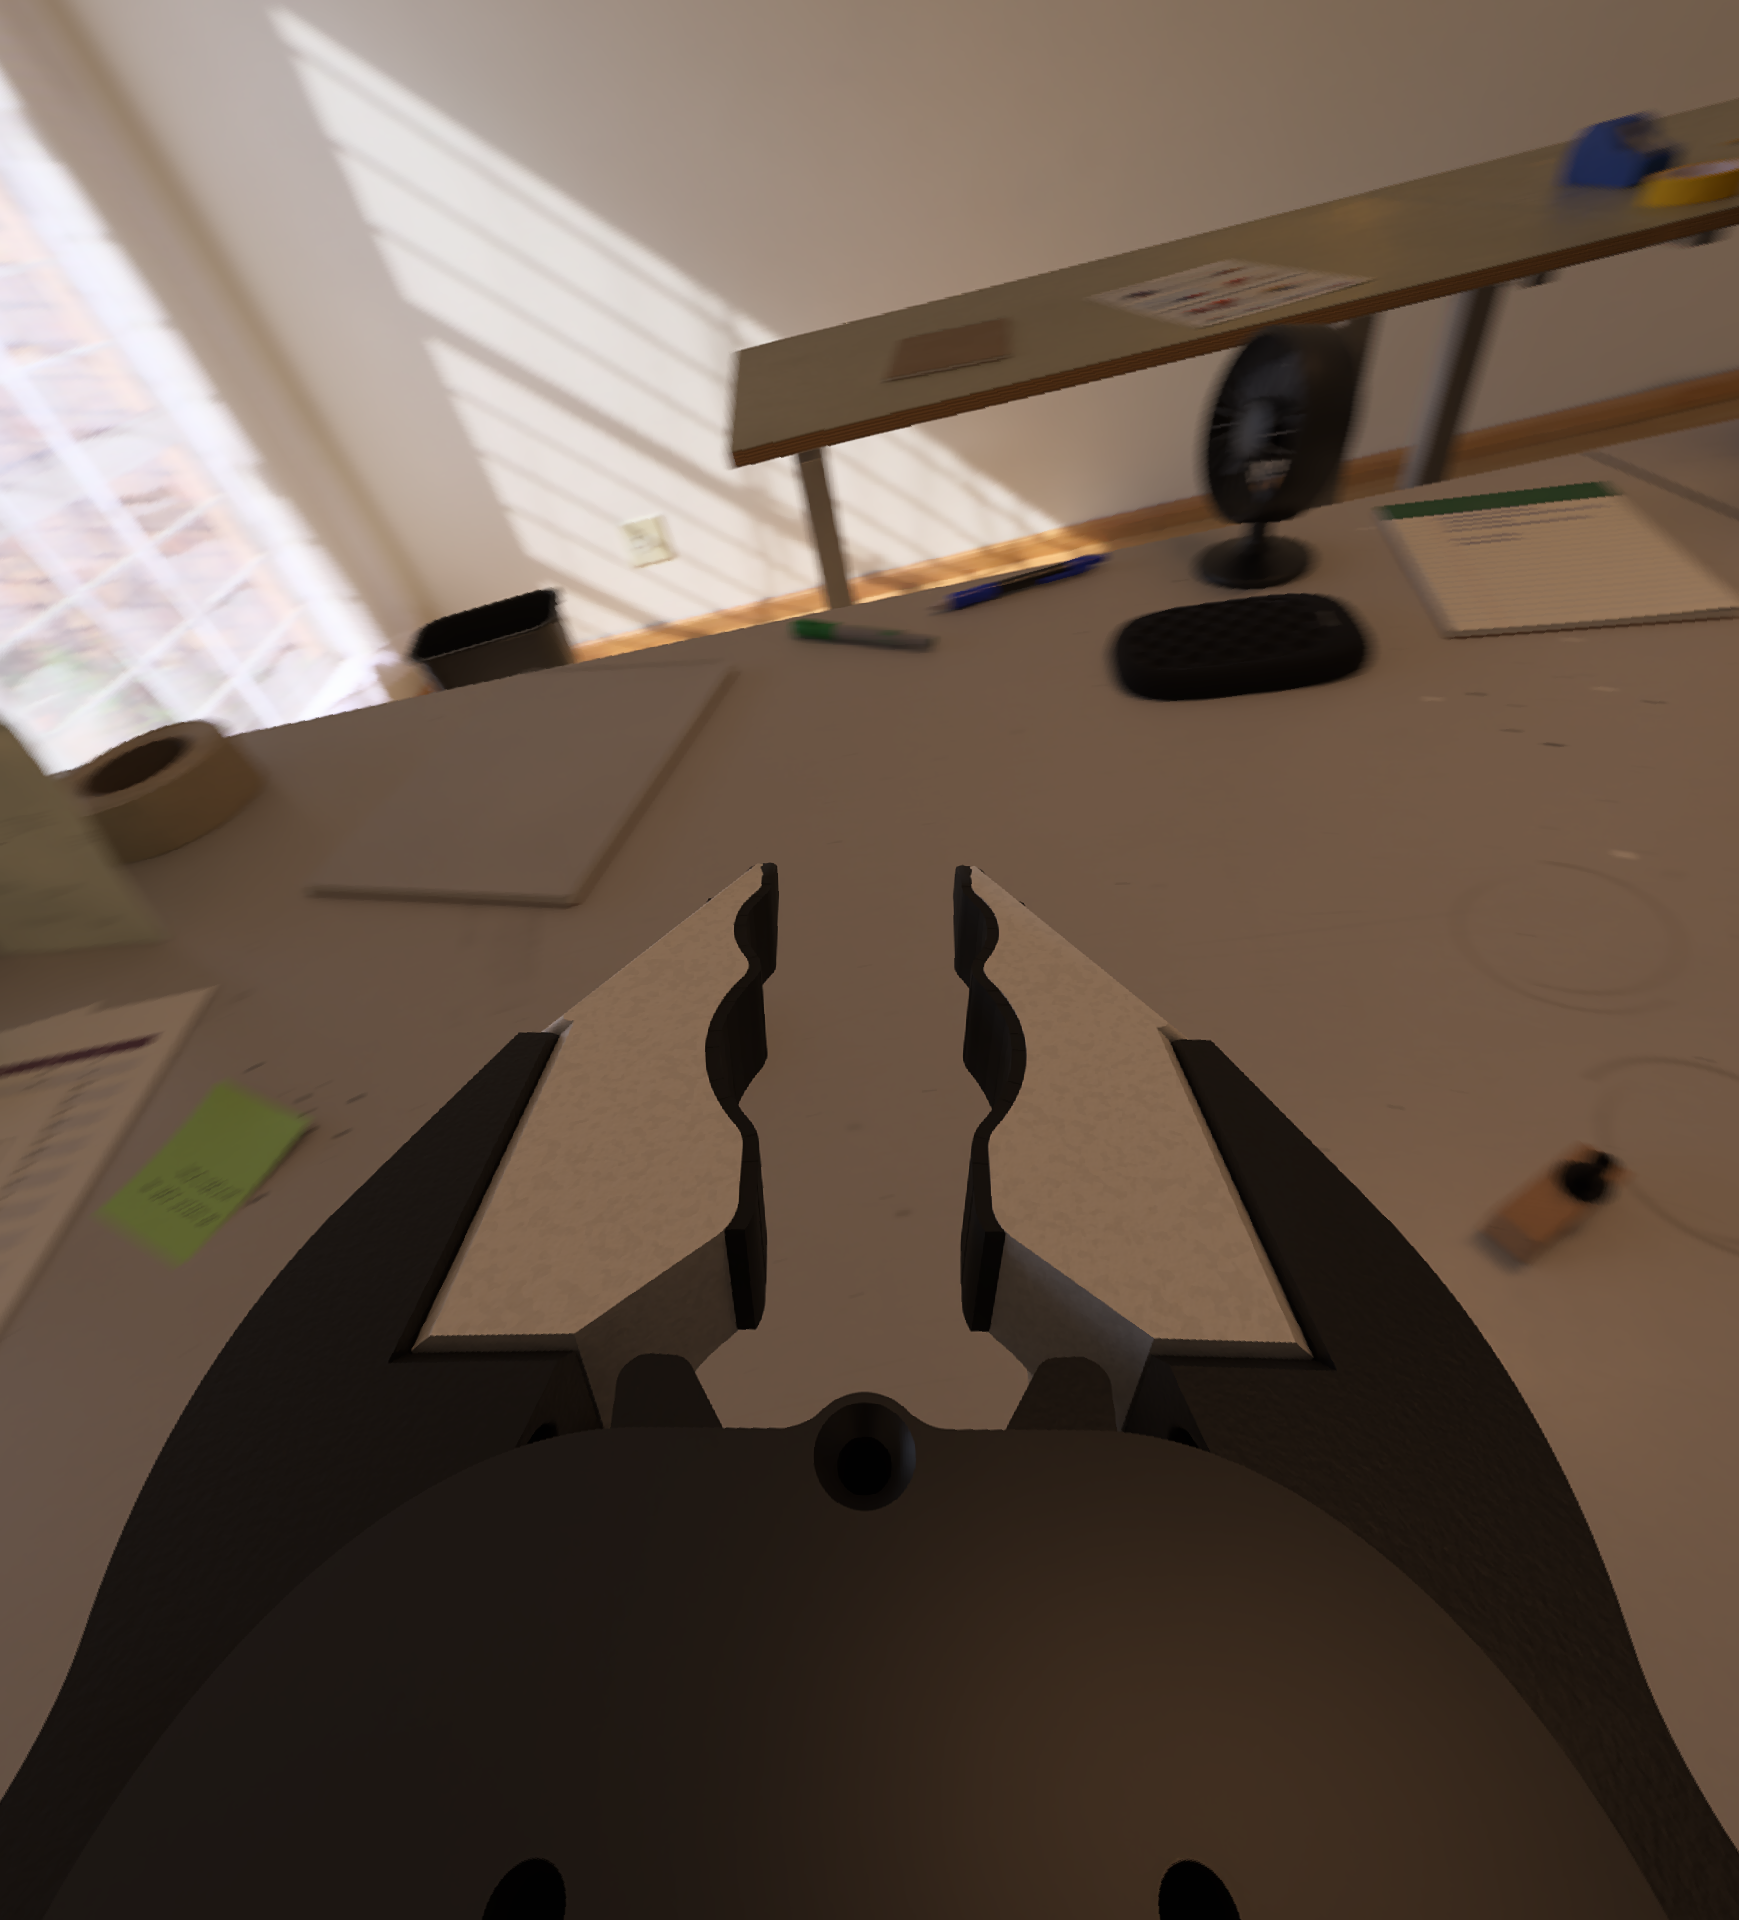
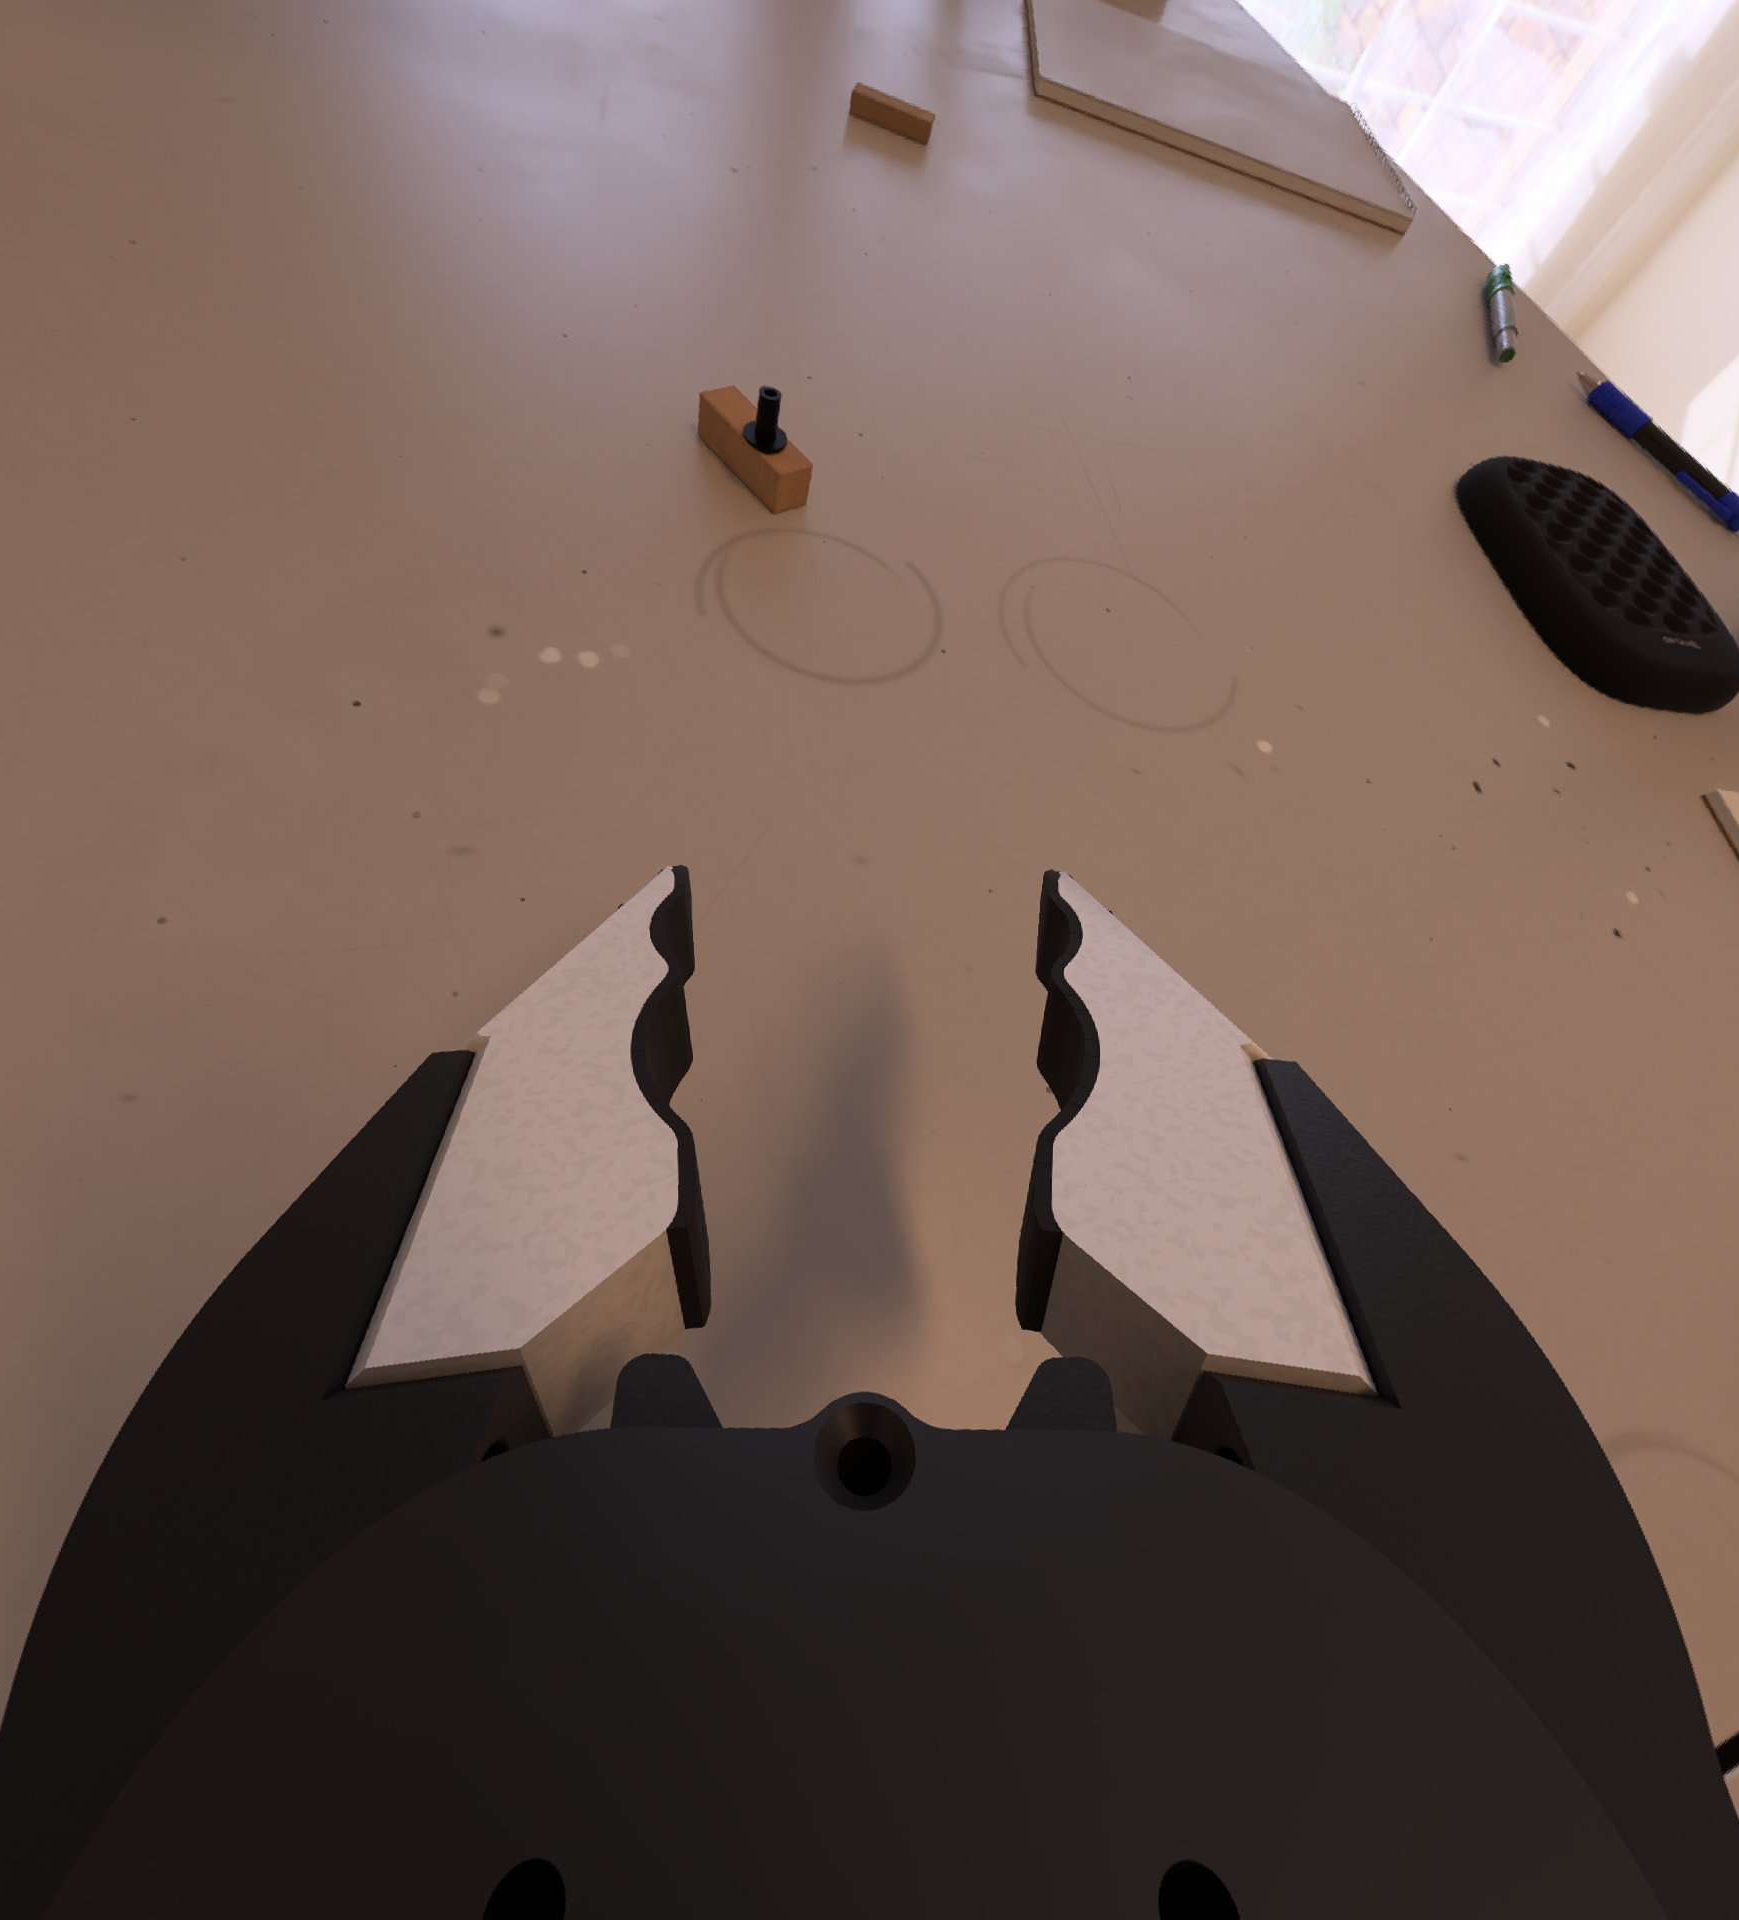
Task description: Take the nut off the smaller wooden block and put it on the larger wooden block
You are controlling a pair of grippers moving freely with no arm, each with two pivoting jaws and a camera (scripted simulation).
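A wooden block [image 2: 753,449] lies on the table ahead of my right gripper [image 2: 863,883], with a black nut [image 2: 767,419] standing upright on its top. A second, bare wooden block [image 2: 891,112] lies farther off beyond it. My right gripper is open and empty, well short of both blocks. In the left wrist view the block with the nut [image 1: 1530,1216] shows blurred at the right, with the nut [image 1: 1587,1179] on it. My left gripper [image 1: 863,883] is open and empty over bare table, to the left of that block.
A flat pale board [image 1: 532,779] [image 2: 1218,114], a black perforated pad [image 1: 1239,644] [image 2: 1597,587], a green marker [image 1: 860,634] and a blue pen [image 1: 1026,582] lie on the table. A tape roll [image 1: 164,790], a green card [image 1: 205,1174] and a notebook [image 1: 1561,561] lie around the edges.
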